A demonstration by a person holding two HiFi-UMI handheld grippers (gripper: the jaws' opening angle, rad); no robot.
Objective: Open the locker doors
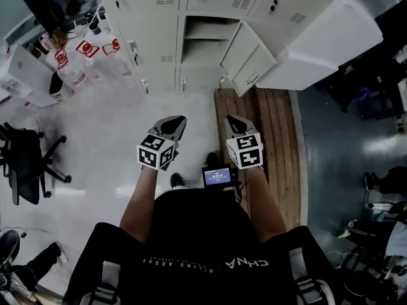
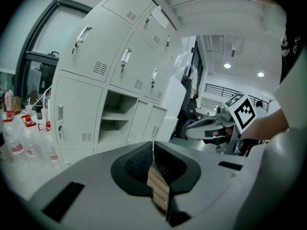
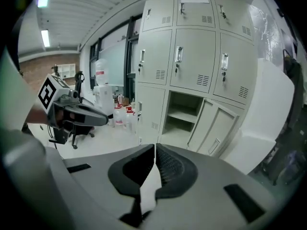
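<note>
Nearest in, the left claw (image 1: 177, 119) and right claw (image 1: 231, 119) hang side by side at waist height. Each gripper view shows the jaws pressed together with nothing between them. Both sit well short of the lockers (image 1: 159, 18), which stand ahead across the pale floor (image 1: 121, 126). The bank is upright, its long axis running floor to ceiling, and the fronts face straight back at the person. In the bottom row the middle compartment (image 3: 184, 110) is bare with a shelf showing. Its open door (image 3: 217, 124) is swung out to the right on a right-hand hinge, the free edge angled toward the claws. The closed door (image 3: 149, 108) to its left looks like the next candidate, with its slim handle (image 3: 139, 107) set vertically near the left edge. To do that well, I'd say spread the jaws first and step in. Bring one claw level, so the jaws straddle the upright handle from either side, then clamp firmly. Draw back along an arc around the right-hand hinge rather than straight out, or the grip may slip off. The upper rows read as shut, handles on the same side.
</note>
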